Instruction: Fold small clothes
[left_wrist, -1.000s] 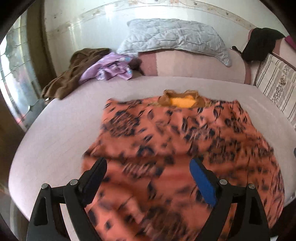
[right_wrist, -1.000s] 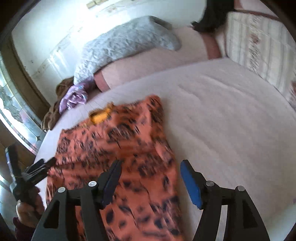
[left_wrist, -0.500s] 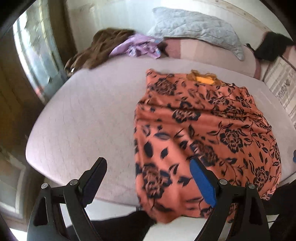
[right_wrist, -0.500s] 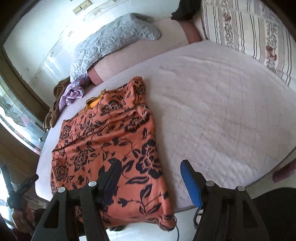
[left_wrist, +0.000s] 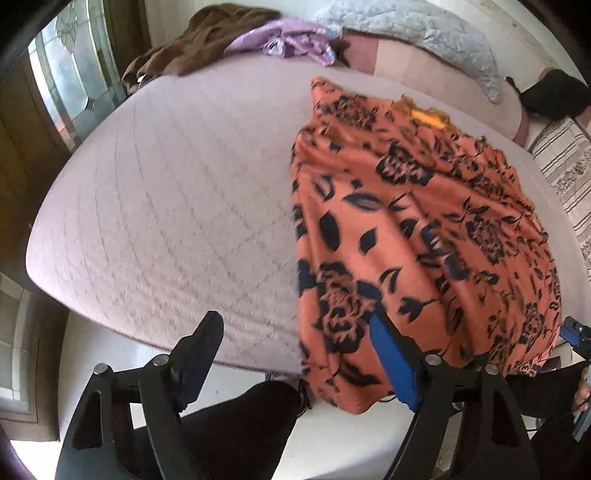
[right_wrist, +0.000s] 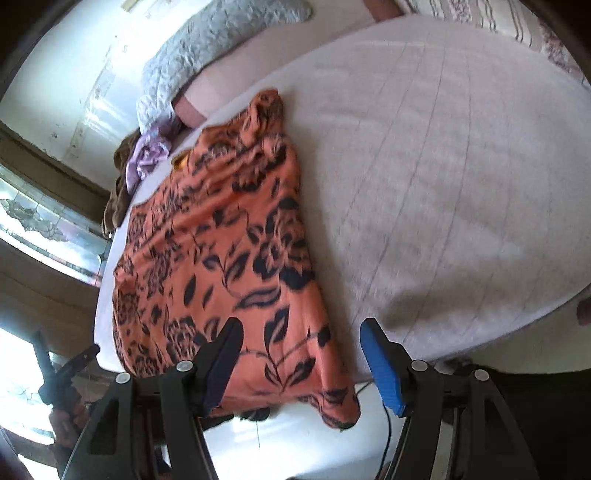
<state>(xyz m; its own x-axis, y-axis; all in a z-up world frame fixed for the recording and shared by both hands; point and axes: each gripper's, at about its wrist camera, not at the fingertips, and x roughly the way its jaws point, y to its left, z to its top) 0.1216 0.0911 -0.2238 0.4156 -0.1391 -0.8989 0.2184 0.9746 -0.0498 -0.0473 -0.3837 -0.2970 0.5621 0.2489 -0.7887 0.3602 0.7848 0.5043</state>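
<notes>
An orange garment with a dark floral print (left_wrist: 424, 229) lies flat on the pale quilted bed (left_wrist: 166, 206), its hem hanging over the near edge. My left gripper (left_wrist: 295, 350) hovers at the hem's left corner, jaws closing, the cloth edge between them but not pinched. In the right wrist view the same garment (right_wrist: 221, 236) lies spread out, and my right gripper (right_wrist: 301, 354) stands open over its near right corner, with cloth between the fingers and no pinch. Each view catches the other gripper at the far side of the hem: the right gripper (left_wrist: 574, 332) and the left gripper (right_wrist: 70, 369).
A grey quilted pillow (left_wrist: 413, 26), purple clothes (left_wrist: 291, 42) and a brown garment (left_wrist: 199, 40) sit at the head of the bed. A striped cushion (left_wrist: 565, 155) lies at the right, a window (left_wrist: 70, 74) at the left. A person's dark-clothed leg (left_wrist: 236, 424) stands at the near edge.
Both grippers have drawn back to the bed's near edge and tipped downward, the left over the hem's left corner, the right over its right corner. The left jaws have narrowed slightly.
</notes>
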